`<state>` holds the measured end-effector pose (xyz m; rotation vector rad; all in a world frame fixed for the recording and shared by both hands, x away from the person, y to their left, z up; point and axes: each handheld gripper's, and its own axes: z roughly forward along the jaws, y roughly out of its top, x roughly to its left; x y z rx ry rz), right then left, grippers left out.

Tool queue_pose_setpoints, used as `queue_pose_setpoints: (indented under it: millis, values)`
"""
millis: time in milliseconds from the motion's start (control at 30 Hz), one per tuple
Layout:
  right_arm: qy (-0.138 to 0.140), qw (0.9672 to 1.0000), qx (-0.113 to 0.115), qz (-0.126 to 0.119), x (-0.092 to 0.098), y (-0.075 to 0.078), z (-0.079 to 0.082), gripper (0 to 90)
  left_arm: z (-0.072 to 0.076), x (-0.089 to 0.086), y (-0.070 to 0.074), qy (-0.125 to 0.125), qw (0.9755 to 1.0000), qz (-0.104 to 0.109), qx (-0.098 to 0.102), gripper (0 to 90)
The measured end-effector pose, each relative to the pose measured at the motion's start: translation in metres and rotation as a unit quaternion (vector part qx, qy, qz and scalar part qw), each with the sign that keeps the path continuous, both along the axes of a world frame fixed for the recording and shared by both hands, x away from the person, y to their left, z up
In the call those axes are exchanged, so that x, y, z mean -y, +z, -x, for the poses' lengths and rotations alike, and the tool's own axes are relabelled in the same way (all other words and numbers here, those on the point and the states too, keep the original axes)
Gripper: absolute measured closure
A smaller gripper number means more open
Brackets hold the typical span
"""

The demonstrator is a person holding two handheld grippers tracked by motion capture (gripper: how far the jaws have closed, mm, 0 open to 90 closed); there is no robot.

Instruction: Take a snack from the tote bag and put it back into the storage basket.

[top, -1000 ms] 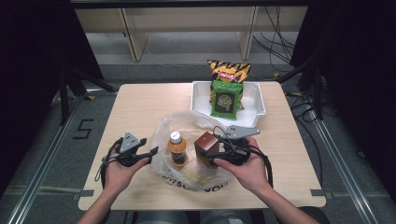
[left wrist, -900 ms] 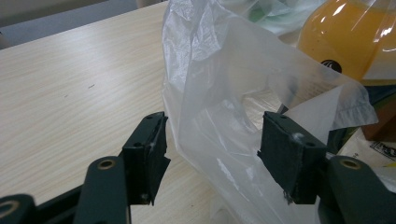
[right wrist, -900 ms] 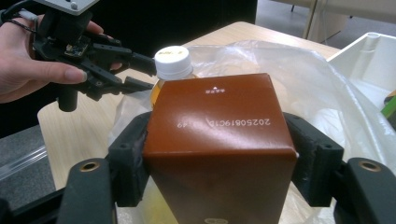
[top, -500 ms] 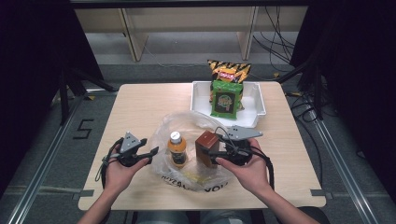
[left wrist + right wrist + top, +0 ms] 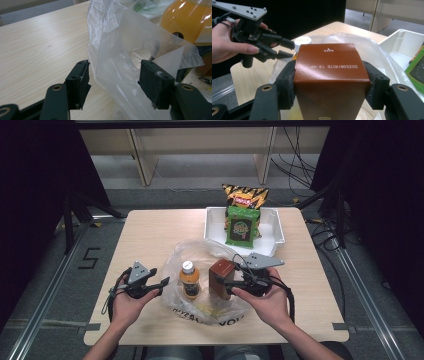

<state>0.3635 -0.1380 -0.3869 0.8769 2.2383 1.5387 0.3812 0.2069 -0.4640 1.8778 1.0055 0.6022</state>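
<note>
A crinkled clear plastic bag [image 5: 202, 257] lies on the wooden table [image 5: 150, 235] near its front edge. Inside it stands an orange juice bottle [image 5: 189, 281] with a white cap, also in the left gripper view as the orange bottle [image 5: 185, 20]. My right gripper [image 5: 223, 283] is shut on a brown carton [image 5: 329, 75], held upright over the bag just right of the bottle. My left gripper [image 5: 113, 72] is open at the bag's left side. A loose edge of the bag's film [image 5: 120, 75] hangs between its pads [image 5: 80, 80], unpinched.
A white tray [image 5: 272, 237] at the back right of the table holds a green snack bag [image 5: 242, 226], and a yellow-black chips bag [image 5: 245, 195] leans at its far edge. Bare wood spreads over the table's left half. Shelving legs and cables lie beyond the table.
</note>
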Motion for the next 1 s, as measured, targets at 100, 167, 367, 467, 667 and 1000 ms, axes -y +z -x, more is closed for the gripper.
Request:
queue_pose_setpoints:
  millis: [100, 167, 367, 467, 667, 1000]
  values:
    - [0.0, 1.0, 0.001, -0.003, 0.003, 0.003, -0.001, 39.0, 0.0, 0.0, 0.0, -0.003, 1.0, 0.001, -0.001, 40.4]
    - [0.0, 0.9999, -0.004, -0.013, 0.003, 0.005, -0.001, 39.0, 0.0, 0.001, 0.0, -0.002, 1.0, 0.003, -0.002, 40.4]
    - [0.0, 0.9998, 0.017, -0.01, 0.007, 0.01, -0.004, 39.0, 0.0, 0.0, 0.0, -0.001, 1.0, 0.0, 0.0, 40.4]
    - [-0.001, 0.9998, 0.01, -0.017, 0.008, 0.014, -0.004, 39.0, 0.0, 0.001, 0.0, -0.001, 1.0, 0.001, 0.001, 40.4]
    - [-0.004, 0.9995, 0.016, -0.027, 0.008, 0.019, -0.005, 39.0, 0.0, 0.001, 0.0, 0.0, 1.0, 0.001, 0.0, 40.4]
    - [-0.01, 0.9992, 0.02, -0.033, 0.012, 0.023, -0.007, 39.1, 0.0, 0.001, 0.0, -0.003, 1.0, 0.003, -0.001, 40.4]
